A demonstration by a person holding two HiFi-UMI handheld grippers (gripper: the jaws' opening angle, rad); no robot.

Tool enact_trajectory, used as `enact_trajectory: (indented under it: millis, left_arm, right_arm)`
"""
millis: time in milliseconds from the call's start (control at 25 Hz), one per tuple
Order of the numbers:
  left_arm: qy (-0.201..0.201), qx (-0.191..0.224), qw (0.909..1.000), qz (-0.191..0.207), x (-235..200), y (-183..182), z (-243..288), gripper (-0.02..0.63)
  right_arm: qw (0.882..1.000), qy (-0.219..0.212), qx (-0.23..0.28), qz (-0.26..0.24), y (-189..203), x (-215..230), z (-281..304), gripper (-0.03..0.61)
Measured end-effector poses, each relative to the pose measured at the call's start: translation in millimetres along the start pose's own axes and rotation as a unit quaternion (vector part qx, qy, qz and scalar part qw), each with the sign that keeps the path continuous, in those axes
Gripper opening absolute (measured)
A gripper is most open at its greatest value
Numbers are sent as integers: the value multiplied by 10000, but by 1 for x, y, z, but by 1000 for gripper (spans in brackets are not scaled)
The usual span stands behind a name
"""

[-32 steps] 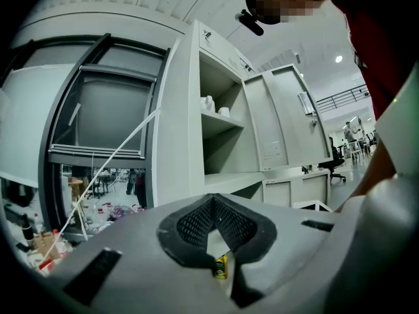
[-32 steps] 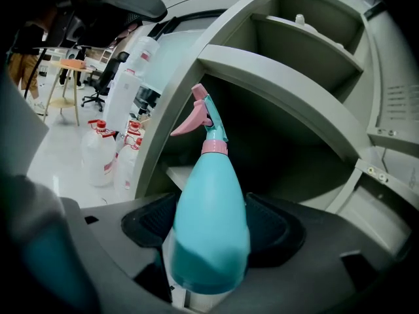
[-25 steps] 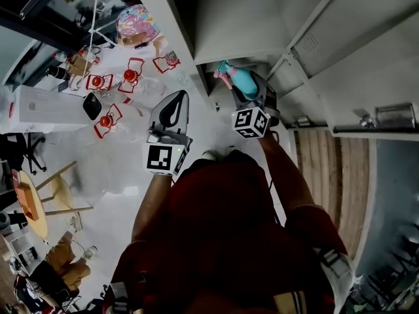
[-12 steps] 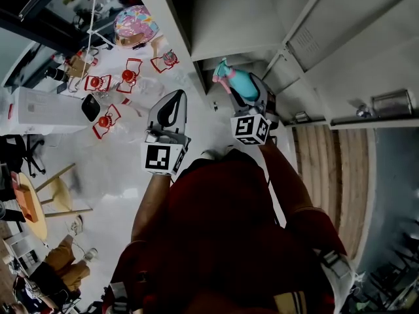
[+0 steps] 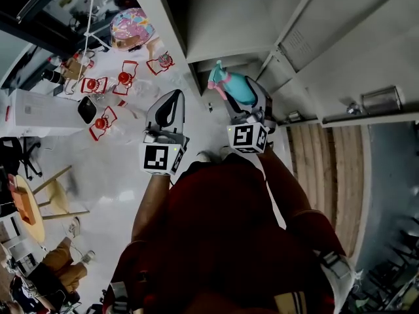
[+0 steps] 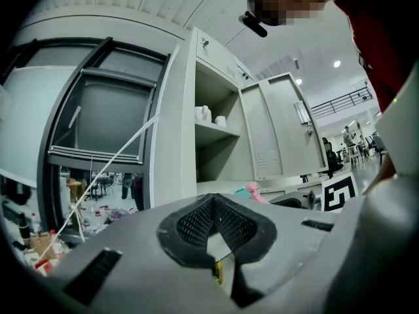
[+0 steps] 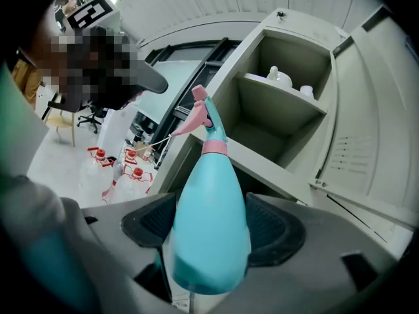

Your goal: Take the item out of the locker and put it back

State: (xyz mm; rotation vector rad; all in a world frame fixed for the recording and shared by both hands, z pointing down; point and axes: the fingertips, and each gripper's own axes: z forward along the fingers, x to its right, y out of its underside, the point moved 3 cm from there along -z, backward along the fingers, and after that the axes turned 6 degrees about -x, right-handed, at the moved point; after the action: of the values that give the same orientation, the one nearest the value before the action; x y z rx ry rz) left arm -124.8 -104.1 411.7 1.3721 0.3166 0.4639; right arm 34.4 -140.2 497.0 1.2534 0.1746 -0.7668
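Note:
A turquoise spray bottle (image 7: 211,221) with a pink trigger head (image 7: 201,113) sits between the jaws of my right gripper (image 7: 213,231), which is shut on it. In the head view the spray bottle (image 5: 237,87) is held in front of the open grey locker (image 5: 229,25), outside its lower compartment, with my right gripper (image 5: 247,106) under it. My left gripper (image 5: 169,106) hangs to the left of the locker; its jaws are shut with nothing between them (image 6: 215,221). The locker's upper shelf (image 7: 281,90) carries small white items (image 7: 278,77).
The locker door (image 5: 340,31) stands open to the right. Several clear water jugs with red caps (image 5: 108,87) stand on the floor at the left, next to a white box (image 5: 39,110). A wooden strip of floor (image 5: 321,169) runs at the right.
My right gripper has drawn the spray bottle a little further out and to the left of the locker. The left gripper has barely moved.

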Motion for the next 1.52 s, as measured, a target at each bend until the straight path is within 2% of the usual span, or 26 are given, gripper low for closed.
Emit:
enact_trajectory:
  millis: [200,400,1040,1520]
  left_arm:
    - [-28,103,9999,-53,-2,-8,1,6]
    - [-83,422,9991,-51,-6,-17,3,6]
    - [-133,588,9982,-44,-14,-33,-4,6]
    - [-208,677,9975,-77,-22,-41,-1,6]
  right_arm:
    - [9997,56,230,43,-23,11,-11,334]
    - [9988,88,460,117,-41,24,-16,334]
    - [9939,244,1038,276,-106,61,-33,334]
    - [9901,330,1350,177,-147,88,-24,334]
